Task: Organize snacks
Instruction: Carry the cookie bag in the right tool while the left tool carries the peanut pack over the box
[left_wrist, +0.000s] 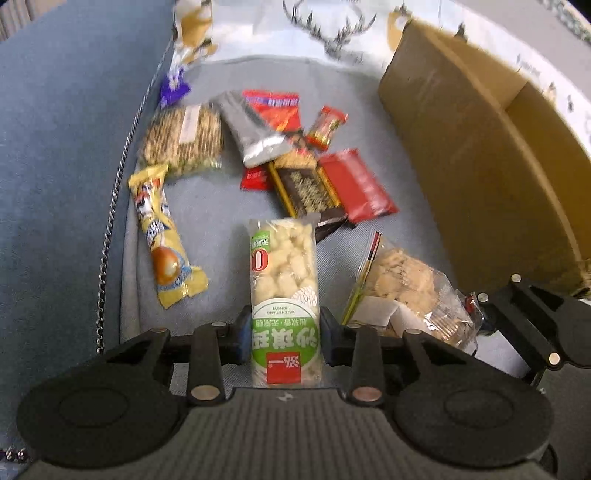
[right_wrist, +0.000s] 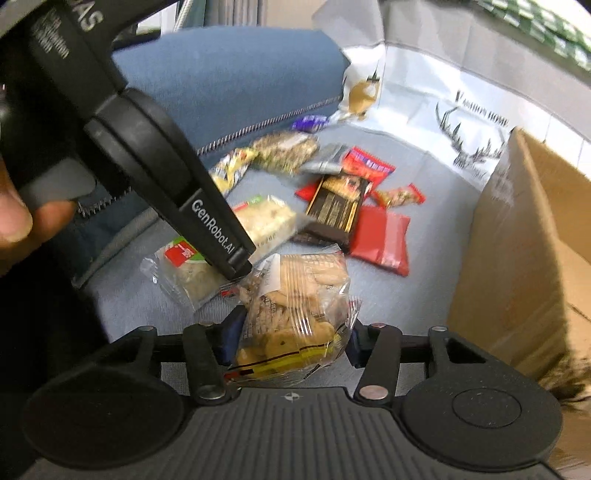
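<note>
The left gripper (left_wrist: 283, 332) pinches a long clear green-labelled puffed-snack packet (left_wrist: 283, 288) between its 2 fingers. The right gripper (right_wrist: 288, 339) clamps a clear cellophane biscuit bag (right_wrist: 295, 314), both above the grey cushion (left_wrist: 207, 199).

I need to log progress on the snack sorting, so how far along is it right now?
Nothing visibly packed yet; the cardboard box interior is not in view. In hand: the left gripper is shut on the green-label snack pack, and the right gripper is shut on the clear cookie bag. Left on the cushion: the yellow packet, red packet and several others.
</note>
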